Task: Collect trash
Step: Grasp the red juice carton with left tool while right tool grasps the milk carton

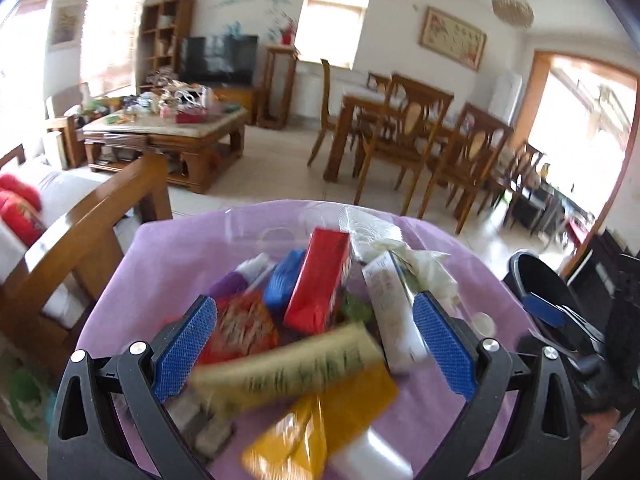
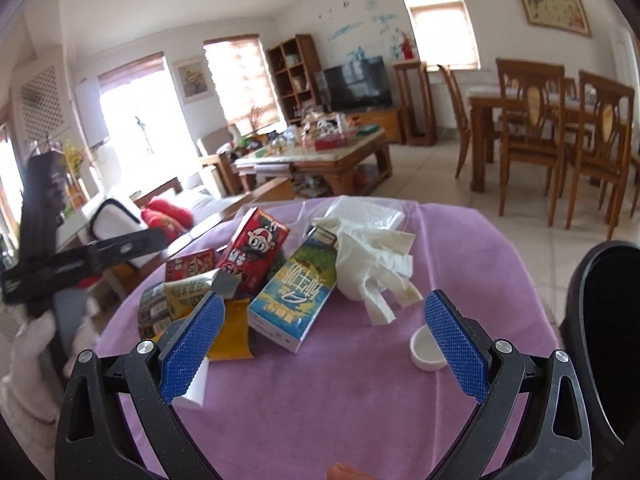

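A pile of trash lies on a round table under a purple cloth [image 1: 168, 264]. In the left wrist view my left gripper [image 1: 314, 348] is open over the pile, its blue pads [image 1: 184, 352] either side of a blurred yellow-green wrapper [image 1: 288, 372] and an orange packet [image 1: 320, 420]. Behind these lie a red carton [image 1: 320, 280] and a white carton [image 1: 394, 312]. My right gripper [image 2: 324, 348] is open above bare cloth [image 2: 360, 400]. Ahead of it lie a blue-and-yellow carton [image 2: 296, 296], crumpled tissue [image 2: 372, 272] and the red carton [image 2: 256, 248]. A white cap [image 2: 428, 348] sits by its right finger.
A black bin [image 2: 600, 320] stands at the table's right side, also visible as the bin [image 1: 540, 280] in the left wrist view. A wooden sofa arm [image 1: 92, 216] is to the left. A cluttered coffee table [image 1: 168, 128] and dining chairs [image 1: 404, 136] stand beyond.
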### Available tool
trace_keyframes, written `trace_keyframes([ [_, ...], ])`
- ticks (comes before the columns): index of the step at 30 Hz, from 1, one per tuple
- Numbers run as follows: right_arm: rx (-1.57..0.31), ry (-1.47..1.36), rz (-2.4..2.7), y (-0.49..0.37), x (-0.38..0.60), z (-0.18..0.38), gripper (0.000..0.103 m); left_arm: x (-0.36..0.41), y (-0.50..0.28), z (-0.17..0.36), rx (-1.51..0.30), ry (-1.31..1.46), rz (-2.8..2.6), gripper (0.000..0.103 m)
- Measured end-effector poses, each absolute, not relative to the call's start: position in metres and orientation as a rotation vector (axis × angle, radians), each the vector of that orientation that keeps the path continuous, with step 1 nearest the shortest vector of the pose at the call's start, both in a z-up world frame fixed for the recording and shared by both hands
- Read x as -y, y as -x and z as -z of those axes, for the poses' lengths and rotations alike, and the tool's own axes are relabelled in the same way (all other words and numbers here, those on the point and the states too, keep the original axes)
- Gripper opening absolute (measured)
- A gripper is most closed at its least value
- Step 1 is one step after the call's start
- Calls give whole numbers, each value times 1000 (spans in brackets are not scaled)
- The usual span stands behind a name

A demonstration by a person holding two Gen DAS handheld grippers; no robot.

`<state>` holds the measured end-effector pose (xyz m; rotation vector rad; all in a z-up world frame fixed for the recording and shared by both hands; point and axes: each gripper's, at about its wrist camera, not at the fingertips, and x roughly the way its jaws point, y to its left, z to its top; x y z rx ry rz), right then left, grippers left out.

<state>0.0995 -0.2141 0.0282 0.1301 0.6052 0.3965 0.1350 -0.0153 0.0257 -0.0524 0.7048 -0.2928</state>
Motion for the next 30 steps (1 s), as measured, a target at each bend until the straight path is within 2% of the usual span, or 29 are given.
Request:
trace_keyframes([
  [1, -632, -144, -418, -105, 211, -28, 93, 23, -151, -21, -733, 26, 286, 98],
  [5, -722, -225, -519, -119, 200, -22, 93, 37, -183, -8, -794, 17, 303, 97],
  [7, -779, -263, -540, -125, 194, -16, 93, 45, -196, -2, -825, -5, 304, 92],
  [9, -822, -288, -543, -129, 188, -10, 93, 48, -206, 4, -865, -6, 317, 65],
  [10, -833, -286, -532, -130, 185, -10, 90, 47, -207, 8, -888, 1, 326, 60],
  [12, -858, -278, -510, -133, 176, -7, 82, 45, -211, 16, -912, 27, 335, 43],
  [13, -871, -280, -498, -136, 171, -5, 82, 45, -211, 18, -916, 35, 334, 42],
  [14, -881, -284, -488, -136, 169, -5, 81, 43, -209, 19, -908, 46, 330, 35],
  [18, -923, -284, -445, -142, 154, 3, 74, 37, -196, 8, -846, 89, 344, 33],
  [20, -943, -281, -423, -145, 147, 7, 62, 35, -187, -4, -790, 96, 336, 33],
  [22, -948, -271, -404, -153, 142, 13, 57, 27, -171, -21, -719, 124, 339, 33],
  [26, -930, -285, -393, -154, 138, 17, 51, 12, -148, -43, -640, 166, 342, 33],
  [30, -901, -293, -438, -147, 146, 9, 50, 3, -122, -58, -588, 190, 339, 33],
])
